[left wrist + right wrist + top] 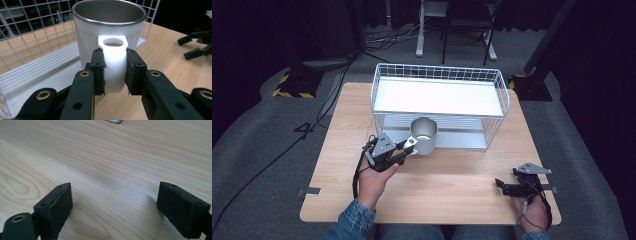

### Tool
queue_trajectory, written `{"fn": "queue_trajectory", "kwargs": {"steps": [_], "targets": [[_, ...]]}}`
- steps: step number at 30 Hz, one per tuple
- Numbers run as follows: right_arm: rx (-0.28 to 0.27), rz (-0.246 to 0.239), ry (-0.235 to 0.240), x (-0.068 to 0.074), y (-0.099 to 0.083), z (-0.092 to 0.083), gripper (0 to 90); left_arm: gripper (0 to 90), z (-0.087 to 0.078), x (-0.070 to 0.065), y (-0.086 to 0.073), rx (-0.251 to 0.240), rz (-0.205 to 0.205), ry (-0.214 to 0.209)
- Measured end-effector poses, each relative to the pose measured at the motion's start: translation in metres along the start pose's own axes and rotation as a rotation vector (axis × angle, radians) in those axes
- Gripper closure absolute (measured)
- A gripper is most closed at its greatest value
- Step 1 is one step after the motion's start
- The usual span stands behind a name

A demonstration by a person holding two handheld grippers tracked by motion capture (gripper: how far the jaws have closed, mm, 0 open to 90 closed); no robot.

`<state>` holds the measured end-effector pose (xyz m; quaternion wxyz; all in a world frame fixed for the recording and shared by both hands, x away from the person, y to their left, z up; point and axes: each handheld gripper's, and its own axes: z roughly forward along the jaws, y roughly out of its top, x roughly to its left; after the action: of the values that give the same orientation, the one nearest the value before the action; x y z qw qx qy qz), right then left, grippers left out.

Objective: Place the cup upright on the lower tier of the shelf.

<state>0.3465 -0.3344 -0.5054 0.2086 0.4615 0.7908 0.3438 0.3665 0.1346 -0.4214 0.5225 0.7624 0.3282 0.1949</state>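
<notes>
Left gripper [115,72] clamps mug handle [113,62]; right gripper [115,207] gapes, seemingly tabletop-low.

Surroundings noted: floor, cabling, stands.
Beyond the counter [452,185] we record grey carpet [257,145], a black cable [272,160] trailing across it at left, a hazard-striped base [294,85] at far left, and white desk legs [419,30] beside a dark chair frame [467,25] at the rear.

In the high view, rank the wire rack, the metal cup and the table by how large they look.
1. table
2. wire rack
3. metal cup, held by its handle in the left gripper
</notes>
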Motion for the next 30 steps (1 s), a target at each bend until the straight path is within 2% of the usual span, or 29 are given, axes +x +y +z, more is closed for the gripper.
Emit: {"fn": "queue_trajectory", "kwargs": {"steps": [6, 11, 22, 23, 30], "targets": [[0.0, 0.0, 0.0, 0.0, 0.0, 0.0, 13.1, 71.5, 0.004, 0.01, 0.003, -0.011, -0.001, 0.035], [0.0, 0.0, 0.0, 0.0, 0.0, 0.0, 13.1, 71.4, 0.011, 0.019, 0.005, -0.035, -0.033, 0.061], [0.001, 0.0, 0.0, 0.0, 0.0, 0.0, 13.1, 71.4, 0.024, 0.034, 0.008, -0.058, -0.037, 0.116], [0.0, 0.0, 0.0, 0.0, 0.0, 0.0, 13.1, 71.4, 0.027, 0.036, 0.007, -0.064, -0.05, 0.129], [0.0, 0.0, 0.0, 0.0, 0.0, 0.0, 13.1, 71.4, 0.04, 0.043, 0.001, -0.049, -0.055, 0.169]]}}
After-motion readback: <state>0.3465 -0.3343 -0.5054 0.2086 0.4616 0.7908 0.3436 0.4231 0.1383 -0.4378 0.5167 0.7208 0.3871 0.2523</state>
